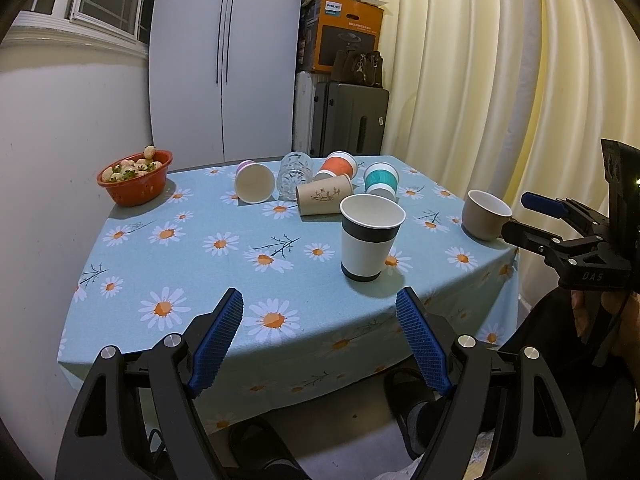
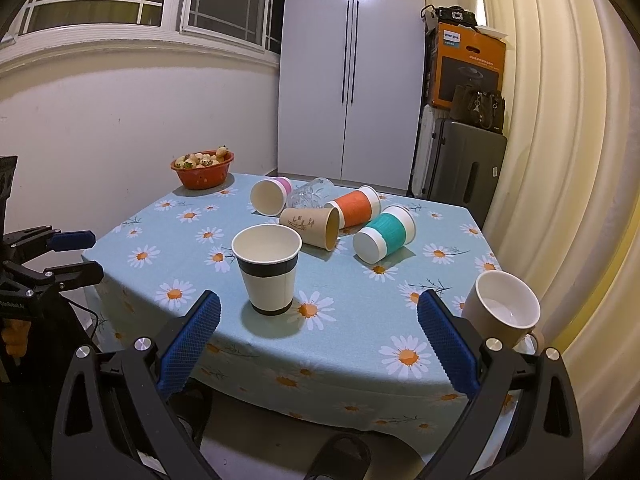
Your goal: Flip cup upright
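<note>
A white paper cup with a dark band (image 1: 370, 236) (image 2: 269, 270) stands upright near the table's front. Behind it several cups lie on their sides: a pink-banded one (image 1: 255, 182) (image 2: 270, 196), a clear glass (image 1: 296, 176) (image 2: 312, 193), a brown paper cup (image 1: 324, 199) (image 2: 312, 226), an orange one (image 1: 337, 166) (image 2: 356, 208) and a teal one (image 1: 382, 180) (image 2: 384, 233). A beige mug (image 1: 485, 214) (image 2: 502, 308) stands upright at the right edge. My left gripper (image 1: 320, 336) is open and empty before the table's front edge. My right gripper (image 2: 320, 328) is open and empty; it also shows in the left wrist view (image 1: 536, 220).
A red bowl of pale strawberries (image 1: 135, 176) (image 2: 203, 168) sits at the table's far left corner. The daisy tablecloth (image 1: 200, 264) (image 2: 360, 300) covers the table. Suitcases (image 1: 348, 120) and a box stand behind, curtains (image 1: 500, 80) on the right, slippers on the floor below.
</note>
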{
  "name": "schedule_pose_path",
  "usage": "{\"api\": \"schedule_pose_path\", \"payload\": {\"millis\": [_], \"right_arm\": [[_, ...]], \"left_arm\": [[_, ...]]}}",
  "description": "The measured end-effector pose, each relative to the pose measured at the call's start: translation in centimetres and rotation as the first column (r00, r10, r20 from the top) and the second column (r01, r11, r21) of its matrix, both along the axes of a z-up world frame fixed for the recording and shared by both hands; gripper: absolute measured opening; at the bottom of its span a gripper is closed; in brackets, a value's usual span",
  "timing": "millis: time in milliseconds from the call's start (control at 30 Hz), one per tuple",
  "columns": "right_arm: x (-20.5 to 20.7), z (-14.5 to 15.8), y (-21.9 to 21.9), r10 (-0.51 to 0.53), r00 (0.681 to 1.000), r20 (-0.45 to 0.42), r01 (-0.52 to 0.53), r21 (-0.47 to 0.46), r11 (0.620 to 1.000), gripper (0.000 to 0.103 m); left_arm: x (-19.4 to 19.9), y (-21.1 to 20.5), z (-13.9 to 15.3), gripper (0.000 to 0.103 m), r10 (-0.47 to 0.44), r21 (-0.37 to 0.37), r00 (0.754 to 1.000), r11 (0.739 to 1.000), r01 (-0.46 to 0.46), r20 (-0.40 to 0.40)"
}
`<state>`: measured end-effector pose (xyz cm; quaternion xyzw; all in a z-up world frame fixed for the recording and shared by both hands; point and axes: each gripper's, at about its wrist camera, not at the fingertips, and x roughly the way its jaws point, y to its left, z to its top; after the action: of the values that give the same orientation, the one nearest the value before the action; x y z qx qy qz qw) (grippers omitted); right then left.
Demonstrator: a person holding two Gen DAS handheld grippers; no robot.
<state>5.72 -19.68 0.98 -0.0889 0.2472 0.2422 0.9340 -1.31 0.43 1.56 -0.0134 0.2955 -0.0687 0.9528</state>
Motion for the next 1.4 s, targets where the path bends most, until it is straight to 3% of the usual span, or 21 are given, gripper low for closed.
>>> {"api": "schedule_pose_path", "payload": {"millis": [1400], "right_arm": [[0.25,-0.37,-0.05,0.008,1.000,-0.003,-0.008,-0.014,1.000,0.098]], "left_arm": [[-0.06,0.12,-0.04,0.077,-0.016,-0.011,1.000,1.000,0.016,-0.004]]}}
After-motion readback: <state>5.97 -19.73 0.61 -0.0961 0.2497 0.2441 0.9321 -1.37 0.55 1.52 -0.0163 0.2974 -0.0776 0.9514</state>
